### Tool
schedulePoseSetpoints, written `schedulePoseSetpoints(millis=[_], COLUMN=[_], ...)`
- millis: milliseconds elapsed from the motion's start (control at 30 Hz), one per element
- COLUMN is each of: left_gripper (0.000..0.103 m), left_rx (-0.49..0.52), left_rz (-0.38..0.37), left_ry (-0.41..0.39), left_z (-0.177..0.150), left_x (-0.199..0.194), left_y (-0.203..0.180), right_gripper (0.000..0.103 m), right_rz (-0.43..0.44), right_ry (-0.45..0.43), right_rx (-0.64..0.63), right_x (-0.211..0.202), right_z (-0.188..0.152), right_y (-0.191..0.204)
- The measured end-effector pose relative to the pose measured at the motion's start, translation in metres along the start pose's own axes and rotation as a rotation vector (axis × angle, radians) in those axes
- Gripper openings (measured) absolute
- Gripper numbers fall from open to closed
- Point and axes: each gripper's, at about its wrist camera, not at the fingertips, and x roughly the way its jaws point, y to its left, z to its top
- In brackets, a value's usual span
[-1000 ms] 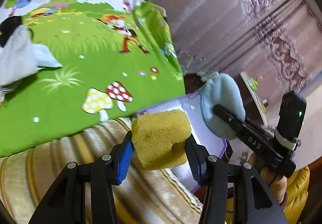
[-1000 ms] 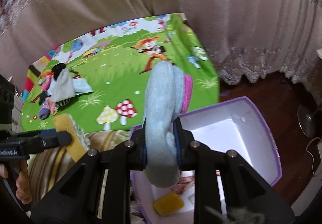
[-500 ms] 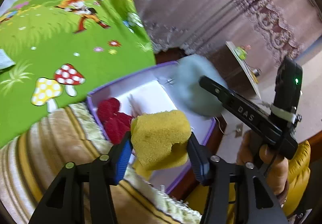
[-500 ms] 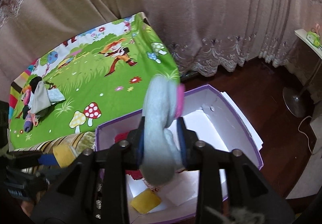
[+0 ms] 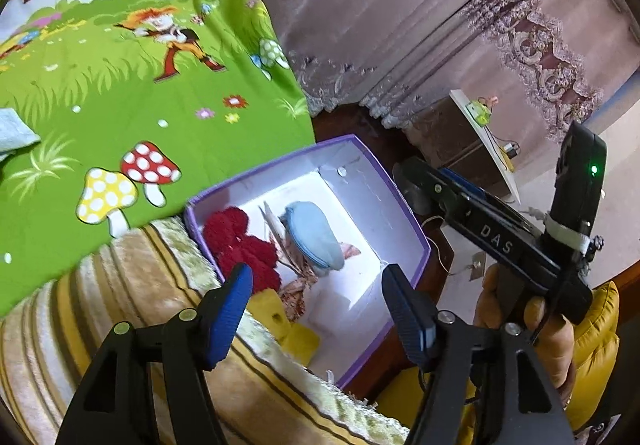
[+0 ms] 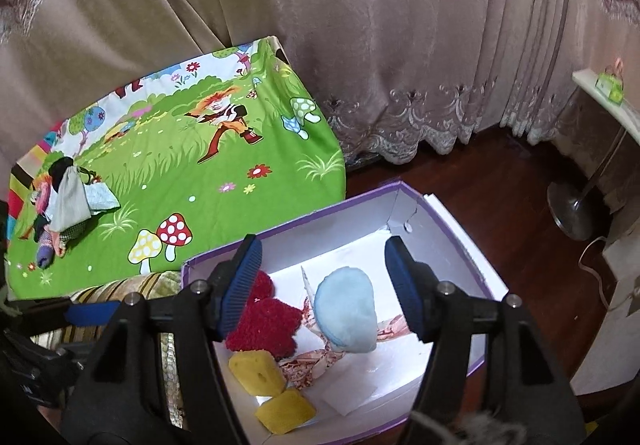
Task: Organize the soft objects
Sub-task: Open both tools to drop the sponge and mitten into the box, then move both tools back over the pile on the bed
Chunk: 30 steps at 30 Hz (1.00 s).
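A purple-edged white box (image 6: 460, 245) sits on the floor beside the bed; it also shows in the left wrist view (image 5: 400, 205). Inside lie a light blue soft pouch (image 6: 346, 309) (image 5: 314, 235), a red fuzzy piece (image 6: 266, 321) (image 5: 240, 245) and two yellow sponges (image 6: 258, 371) (image 6: 286, 411), also seen in the left wrist view (image 5: 272, 309). My left gripper (image 5: 316, 301) is open and empty above the box's near edge. My right gripper (image 6: 322, 277) is open and empty above the pouch.
A green cartoon play mat (image 6: 180, 181) covers the bed, with a small pile of cloth items (image 6: 64, 205) at its far left. A striped blanket (image 5: 100, 305) lies at the bed's edge. Curtains (image 6: 400, 45), wood floor and a lamp base (image 6: 576, 213) are at the right.
Both grippers have opened. The yellow sponge dropped from the left gripper into the box, and the blue pouch dropped from the right gripper into the box.
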Motion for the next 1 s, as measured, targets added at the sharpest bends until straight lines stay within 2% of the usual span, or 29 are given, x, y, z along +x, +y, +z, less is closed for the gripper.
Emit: schedulePoseSetpoints(millis=[267,567,1000], left_gripper=[0.068,0.068,0.068], left_rx=[0.014,-0.033,-0.226], left_rz=[0.065,0.141,0.266], left_ry=[-0.09,-0.18,-0.388], left_z=[0.012,0.028,0.048], left_x=[-0.03,-0.069,-0.158], left_y=[0.023,0.075,0.175], right_gripper=[0.067,0.068,0.072], right_rz=[0.054,0.116,0.21], right_ry=[0.001,0.012,-0.003], right_rx=[-0.048,-0.088,-0.184], right_x=[0.002,0.007,0.012], right_z=[0.004,0.012,0.038], right_y=[0.025,0.062,0.134])
